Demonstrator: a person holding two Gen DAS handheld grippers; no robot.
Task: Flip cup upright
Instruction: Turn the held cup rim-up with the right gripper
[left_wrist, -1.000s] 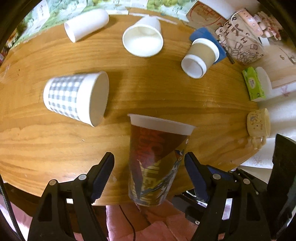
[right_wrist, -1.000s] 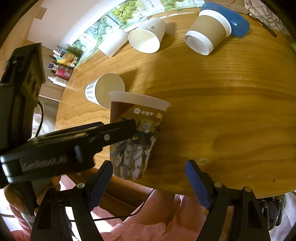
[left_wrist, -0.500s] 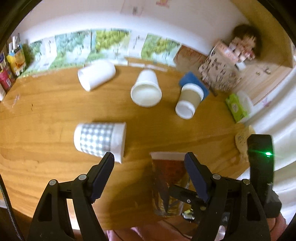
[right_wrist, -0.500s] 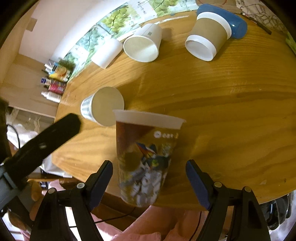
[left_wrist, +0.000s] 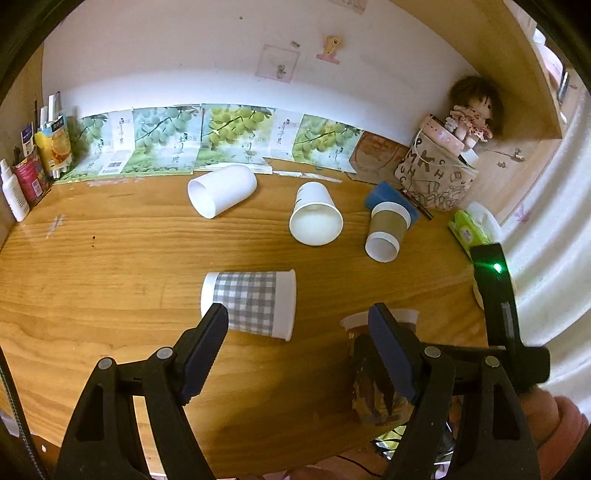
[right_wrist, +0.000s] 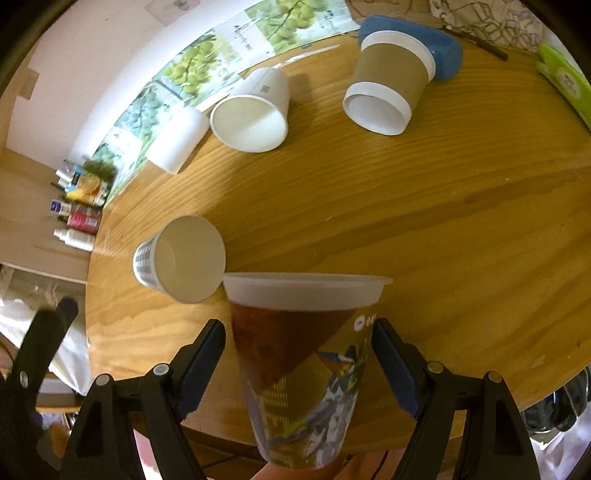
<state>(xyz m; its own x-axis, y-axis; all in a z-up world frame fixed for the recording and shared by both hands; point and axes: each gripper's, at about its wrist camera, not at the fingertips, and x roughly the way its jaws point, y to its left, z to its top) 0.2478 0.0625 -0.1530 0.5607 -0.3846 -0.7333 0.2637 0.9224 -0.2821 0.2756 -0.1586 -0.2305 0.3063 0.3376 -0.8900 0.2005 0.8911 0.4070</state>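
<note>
Desk surroundings beyond the cups.
You see grape leaflets (left_wrist: 207, 146) propped along the white wall (left_wrist: 184, 66), bottles (left_wrist: 14, 188) at far left, a doll (left_wrist: 474, 114) atop a lettered pouch (left_wrist: 432, 177), and a green tissue pack (left_wrist: 467, 230) near the table (left_wrist: 110, 266) edge.

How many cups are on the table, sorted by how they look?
Plain white cups, lying on their sides: 2
Brown-sleeved cup, on its side: 1
Grey checked cup, on its side: 1
Printed picture cup, standing upright: 1
Total: 5 cups
</note>
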